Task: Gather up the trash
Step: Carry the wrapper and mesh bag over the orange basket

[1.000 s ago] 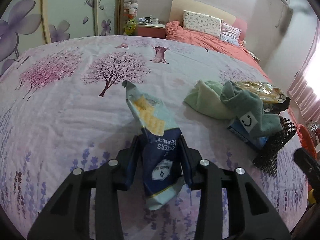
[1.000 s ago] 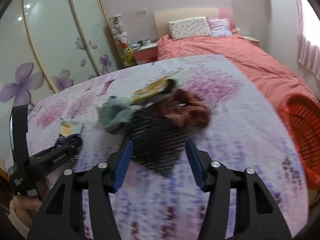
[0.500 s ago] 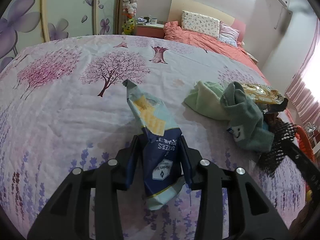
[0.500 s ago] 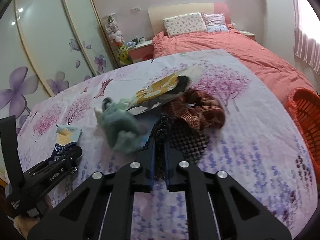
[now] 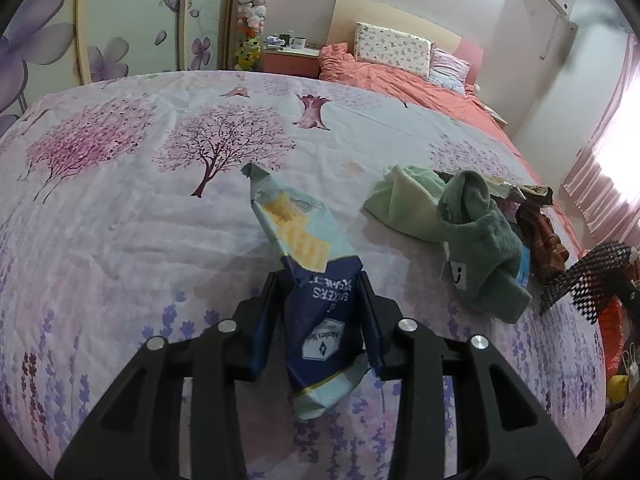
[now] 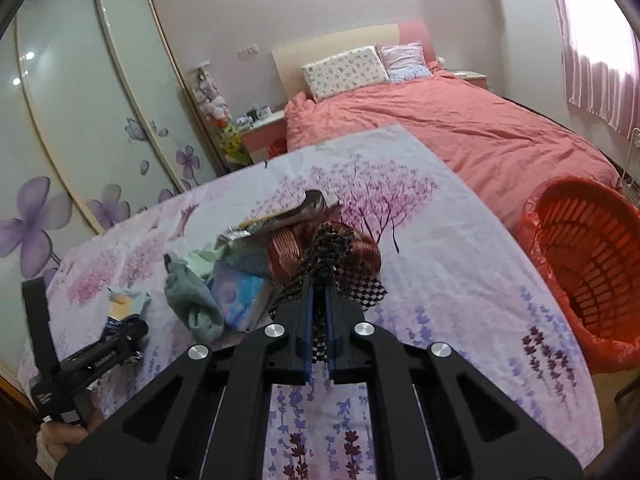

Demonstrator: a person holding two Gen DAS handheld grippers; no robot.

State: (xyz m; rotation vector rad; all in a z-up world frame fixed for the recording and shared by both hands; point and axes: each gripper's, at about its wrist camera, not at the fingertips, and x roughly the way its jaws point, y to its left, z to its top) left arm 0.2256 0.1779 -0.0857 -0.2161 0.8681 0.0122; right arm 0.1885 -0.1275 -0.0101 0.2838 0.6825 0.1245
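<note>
My left gripper (image 5: 320, 300) is shut on a blue and pale-green cracker wrapper (image 5: 308, 264) and holds it above the flowered sheet (image 5: 120, 220). My right gripper (image 6: 318, 288) is shut on a black mesh cloth (image 6: 332, 256) and holds it lifted off the sheet; the cloth also shows at the right in the left wrist view (image 5: 592, 276). A red basket (image 6: 592, 268) lined with a red bag stands to the right of the sheet. A yellow foil wrapper (image 6: 280, 218) lies at the back of the pile.
A pile lies mid-sheet: a grey-green sock (image 5: 480, 248), a light green cloth (image 5: 404, 200), a brown knitted cloth (image 6: 288, 252) and a blue tissue pack (image 6: 240, 292). A bed with a coral cover (image 6: 460, 128) stands behind. Wardrobe doors (image 6: 80, 120) are to the left.
My right gripper closed on the black mesh cloth and lifted it up and toward the basket side. My left gripper kept holding the wrapper almost still.
</note>
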